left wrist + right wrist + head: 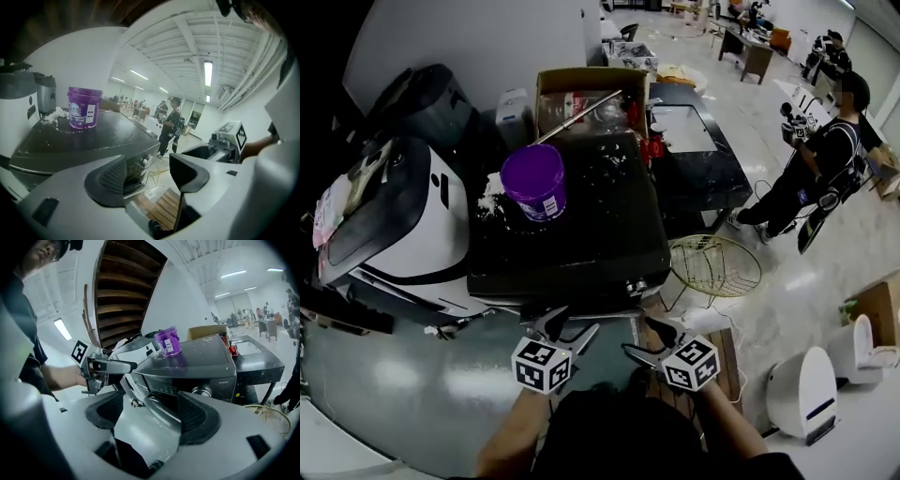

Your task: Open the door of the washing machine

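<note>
The black washing machine (572, 244) stands in front of me, seen from above, with a purple tub (534, 181) on its lid. Its front panel and round knob (202, 391) show in the right gripper view, where the door itself is hidden behind the jaws. My left gripper (570, 326) and right gripper (642, 337) hover side by side just before the machine's front edge. The left gripper (149, 176) is open with nothing between its pads. The right gripper (152, 413) is open too, and aimed at the front panel. The left gripper (108, 366) reaches in from that view's left.
A white appliance (394, 225) stands left of the machine, with a cardboard box (591, 94) behind it. To its right are a black cabinet (694, 150) and a wire basket (712, 265). A person (820, 159) stands farther right. Wooden slats (164, 206) lie on the floor below.
</note>
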`<state>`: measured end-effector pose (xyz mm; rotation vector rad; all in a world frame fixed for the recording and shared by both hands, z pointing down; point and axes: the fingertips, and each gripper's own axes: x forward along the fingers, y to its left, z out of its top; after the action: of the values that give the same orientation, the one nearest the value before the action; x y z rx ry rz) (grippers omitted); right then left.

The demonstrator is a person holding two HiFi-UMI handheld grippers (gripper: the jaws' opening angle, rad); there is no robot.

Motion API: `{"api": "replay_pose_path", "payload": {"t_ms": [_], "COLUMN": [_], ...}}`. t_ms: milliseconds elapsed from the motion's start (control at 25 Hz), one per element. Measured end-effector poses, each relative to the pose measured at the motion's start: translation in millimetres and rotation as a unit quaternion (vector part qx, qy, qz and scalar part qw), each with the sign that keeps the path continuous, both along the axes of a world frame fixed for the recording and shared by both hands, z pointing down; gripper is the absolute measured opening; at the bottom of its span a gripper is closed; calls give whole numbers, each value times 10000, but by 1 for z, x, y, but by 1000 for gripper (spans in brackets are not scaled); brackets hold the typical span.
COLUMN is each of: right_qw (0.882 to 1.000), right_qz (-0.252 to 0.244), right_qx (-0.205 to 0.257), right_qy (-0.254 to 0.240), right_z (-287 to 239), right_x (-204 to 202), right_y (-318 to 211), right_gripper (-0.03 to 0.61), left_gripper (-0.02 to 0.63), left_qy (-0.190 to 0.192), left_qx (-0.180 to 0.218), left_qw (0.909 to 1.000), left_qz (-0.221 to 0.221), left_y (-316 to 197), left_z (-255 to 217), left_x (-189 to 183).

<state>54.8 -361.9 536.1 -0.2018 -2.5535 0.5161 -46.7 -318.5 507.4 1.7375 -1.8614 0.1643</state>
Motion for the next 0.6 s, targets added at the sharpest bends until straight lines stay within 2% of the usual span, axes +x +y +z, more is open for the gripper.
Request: {"api": "replay_pose_path", "payload": {"t_ms": [160, 320, 480, 600], "right_qw": [9999, 9989, 9982, 9981], "right_qz": [94, 310, 418, 295], "right_qx": [-87, -289, -298, -286], "right_qy": [100, 187, 309, 458], "right_z": [7, 10, 25, 35], "right_x": [-3, -9, -8, -3], "right_y": [-2, -1, 7, 12], "right_gripper": [368, 357, 356, 356], "left_gripper": [299, 301, 325, 340], "left_qy": [-191, -291, -135, 45], "left_qx": [-120, -82, -126, -164], "left_qw": [9997, 9994, 9993, 9987], "left_qz": [20, -171, -318, -485], "left_y": [15, 30, 44, 51], "left_z": [5, 7, 26, 37], "left_x": [1, -15, -25, -21]}}
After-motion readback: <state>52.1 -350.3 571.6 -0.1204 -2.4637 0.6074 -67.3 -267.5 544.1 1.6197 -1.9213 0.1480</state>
